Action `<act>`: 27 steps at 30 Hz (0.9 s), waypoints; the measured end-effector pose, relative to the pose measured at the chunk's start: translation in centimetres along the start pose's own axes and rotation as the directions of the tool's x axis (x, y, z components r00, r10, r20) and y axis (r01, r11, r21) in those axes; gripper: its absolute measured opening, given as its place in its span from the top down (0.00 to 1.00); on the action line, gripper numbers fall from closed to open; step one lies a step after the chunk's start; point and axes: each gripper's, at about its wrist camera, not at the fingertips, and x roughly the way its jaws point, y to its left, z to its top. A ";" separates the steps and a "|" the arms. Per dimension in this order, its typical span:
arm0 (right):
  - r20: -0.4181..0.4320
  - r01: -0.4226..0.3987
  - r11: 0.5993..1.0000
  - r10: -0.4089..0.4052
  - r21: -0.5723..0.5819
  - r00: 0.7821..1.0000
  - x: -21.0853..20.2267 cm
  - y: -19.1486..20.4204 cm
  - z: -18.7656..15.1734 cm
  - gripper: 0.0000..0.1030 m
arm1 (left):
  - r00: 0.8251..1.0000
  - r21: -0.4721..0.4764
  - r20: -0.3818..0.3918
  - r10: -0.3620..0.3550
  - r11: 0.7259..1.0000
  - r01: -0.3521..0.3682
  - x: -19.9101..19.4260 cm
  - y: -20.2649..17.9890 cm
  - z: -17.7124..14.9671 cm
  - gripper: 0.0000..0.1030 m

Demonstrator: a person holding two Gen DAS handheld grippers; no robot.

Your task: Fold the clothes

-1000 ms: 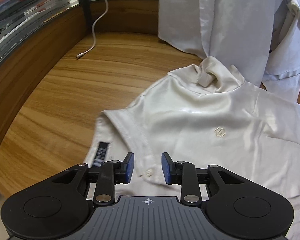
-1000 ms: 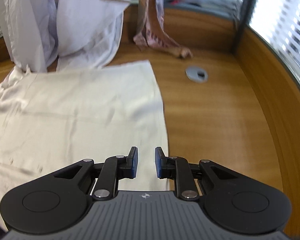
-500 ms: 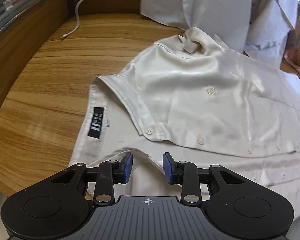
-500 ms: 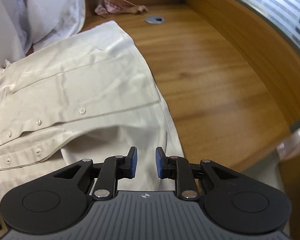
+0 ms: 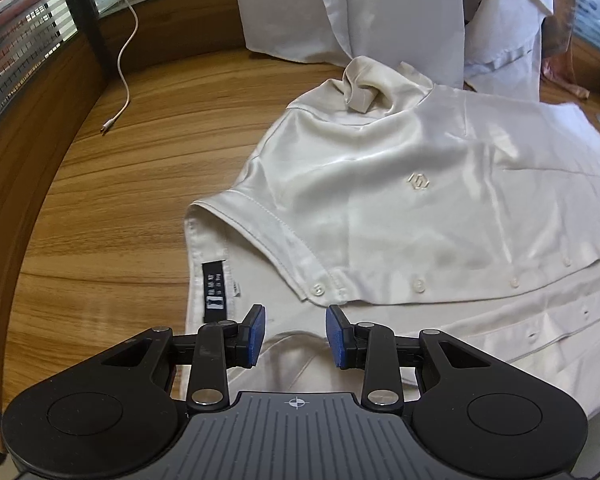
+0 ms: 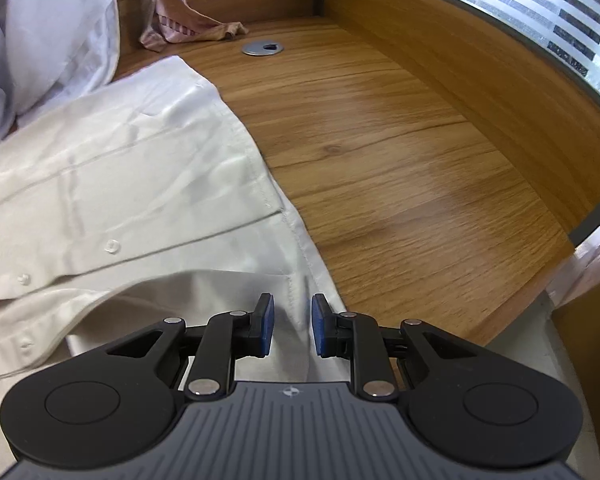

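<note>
A cream button-up shirt lies spread on the wooden table, its front placket and buttons facing up. A black neck label shows at the collar end. My left gripper hovers open just above the collar edge beside that label, with no cloth pinched between its blue pads. In the right wrist view the shirt ends in a hem along its right side. My right gripper stands open by a narrow gap over the near hem corner, the fabric lying under it.
White garments hang at the back of the table, with a pink cloth next to them. A white cable trails at the far left. A round metal grommet sits in the tabletop. Wooden partitions curve around both sides; the table's near edge is close.
The right gripper has come toward the near table edge and sunk to the shirt's hem corner. The left gripper has rolled but stays over the collar. Both gaps look unchanged.
</note>
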 end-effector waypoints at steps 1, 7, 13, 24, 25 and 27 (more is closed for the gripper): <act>0.008 -0.004 1.000 0.004 -0.001 1.000 0.0 0.1 -0.1 0.76 | 1.000 0.003 0.000 0.001 1.000 -0.001 0.0 0.0 0.0 0.64; 0.034 -0.050 0.998 0.051 -0.025 0.998 -0.1 0.4 -0.2 0.87 | 1.000 0.013 -0.010 -0.003 1.000 0.003 0.0 -0.4 -0.1 0.62; 0.088 -0.033 0.997 0.039 -0.064 0.995 -1.8 0.5 0.2 0.88 | 1.000 -0.041 -0.009 0.007 0.999 -0.007 -0.4 -0.7 -0.3 0.62; 0.067 -0.058 0.972 0.075 -0.229 0.995 -0.5 1.1 6.6 0.88 | 0.996 -0.250 -0.013 0.086 0.964 -0.086 -1.9 -0.8 -1.3 0.58; 0.042 -0.062 0.968 0.074 -0.243 0.996 0.4 1.2 6.7 0.88 | 0.996 -0.268 -0.017 0.090 0.959 -0.091 -2.0 -1.0 -1.5 0.58; -0.009 -0.068 0.960 0.068 -0.272 0.998 2.2 1.4 6.9 0.88 | 0.995 -0.302 -0.026 0.093 0.948 -0.097 -2.1 -1.6 -1.9 0.58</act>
